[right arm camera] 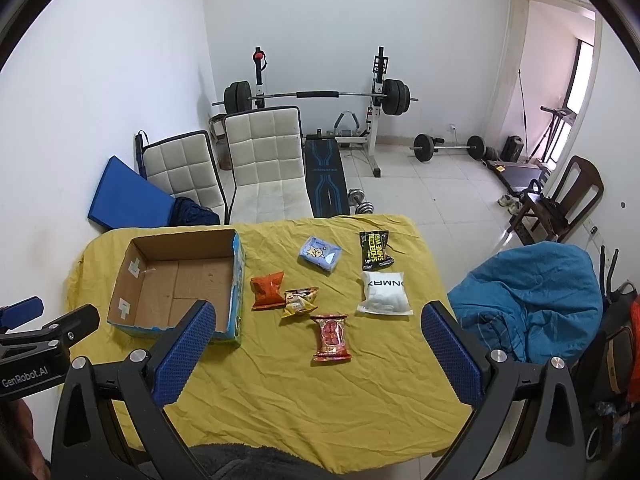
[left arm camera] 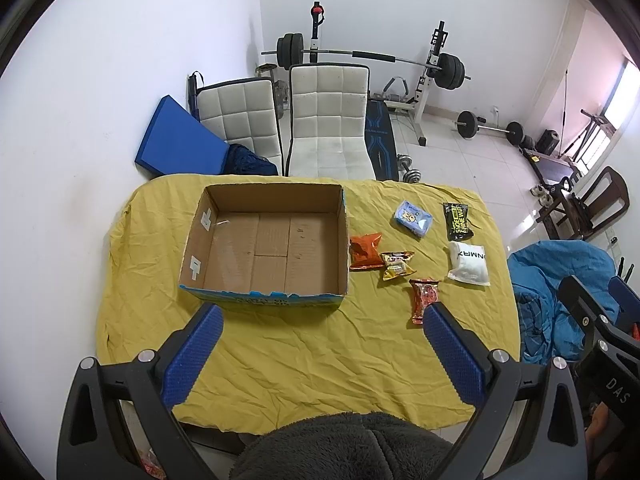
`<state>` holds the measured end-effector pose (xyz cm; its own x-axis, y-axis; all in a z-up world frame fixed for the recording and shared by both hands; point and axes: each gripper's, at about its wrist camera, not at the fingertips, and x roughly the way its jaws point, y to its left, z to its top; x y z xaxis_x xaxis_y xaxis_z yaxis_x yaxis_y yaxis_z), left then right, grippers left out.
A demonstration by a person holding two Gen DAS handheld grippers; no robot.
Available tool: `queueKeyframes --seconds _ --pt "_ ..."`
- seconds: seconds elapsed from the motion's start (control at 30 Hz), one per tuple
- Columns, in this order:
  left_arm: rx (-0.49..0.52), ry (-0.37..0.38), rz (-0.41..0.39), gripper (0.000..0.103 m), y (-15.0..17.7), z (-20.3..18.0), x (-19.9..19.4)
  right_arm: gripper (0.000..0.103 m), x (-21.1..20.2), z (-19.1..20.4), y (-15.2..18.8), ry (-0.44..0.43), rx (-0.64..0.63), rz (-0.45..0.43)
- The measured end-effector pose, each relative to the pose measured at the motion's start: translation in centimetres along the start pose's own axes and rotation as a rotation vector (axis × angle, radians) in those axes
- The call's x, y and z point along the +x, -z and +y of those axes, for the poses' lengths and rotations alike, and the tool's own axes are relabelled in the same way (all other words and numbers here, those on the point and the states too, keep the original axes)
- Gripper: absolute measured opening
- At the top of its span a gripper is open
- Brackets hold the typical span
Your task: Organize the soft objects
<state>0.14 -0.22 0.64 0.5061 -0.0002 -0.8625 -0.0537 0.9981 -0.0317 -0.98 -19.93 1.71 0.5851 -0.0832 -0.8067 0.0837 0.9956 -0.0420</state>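
desk (left arm camera: 304,360): yellow wrinkled cloth over it, both cams look down on it from my near edge.
box (left arm camera: 264,240): open cardboard box, blue printed outside, sits left half of the desk, I see bare cardboard floor inside.
orange packet (left arm camera: 365,251): flat on the cloth, just right of the box wall, not touching it as far as I can tell.
yellow packet (left arm camera: 396,265): just beside the orange one, on its near-right side; edges look like they touch.
red packet (right arm camera: 331,337): nearest to me of the lot, lying alone below the yellow one; in the left cam its near end is cut off by a fingertip.
light blue pack (left arm camera: 413,218): far side, right of the box, apart from the others.
black pouch (left arm camera: 458,221): far right, green/yellow print, near the desk's right edge.
white pouch (left arm camera: 469,266): just in front of the black pouch, black lettering, upside down from my view.
left gripper (left arm camera: 322,320): fingers wide apart, holding nothing, held above the near part of the desk, in front of the box.
right gripper (right arm camera: 316,318): fingers wide apart, nothing between the pads, above the desk with the red packet framed between them.
background: two white padded chairs (left arm camera: 324,128) behind the desk, barbell rack (left arm camera: 372,56) by the wall.
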Motion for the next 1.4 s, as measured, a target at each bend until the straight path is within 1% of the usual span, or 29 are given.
queueKeyframes --seconds 0.47,1.03,1.13,1.2,1.3,1.4 --pt "-0.009 0.004 -0.004 0.103 0.2 0.3 0.0 0.103 0.0 0.5 0.0 -0.009 -0.009 -0.014" --pt "-0.011 0.014 -0.006 0.103 0.1 0.0 -0.1 0.103 0.2 -0.4 0.1 -0.017 0.004 -0.016" --pt "-0.007 0.018 0.003 0.103 -0.2 -0.3 0.4 0.103 1.3 -1.2 0.0 -0.016 0.021 0.005" --pt "-0.004 0.019 0.003 0.103 -0.3 -0.6 0.9 0.103 2.8 -2.3 0.0 0.019 0.03 0.034" --pt "0.01 0.032 0.017 0.103 -0.7 -1.6 2.7 0.103 6.0 -5.3 0.4 0.071 0.058 0.095" --pt "0.025 0.055 0.062 0.103 -1.1 -3.1 5.5 0.103 9.5 -8.6 1.2 0.083 0.074 0.161"
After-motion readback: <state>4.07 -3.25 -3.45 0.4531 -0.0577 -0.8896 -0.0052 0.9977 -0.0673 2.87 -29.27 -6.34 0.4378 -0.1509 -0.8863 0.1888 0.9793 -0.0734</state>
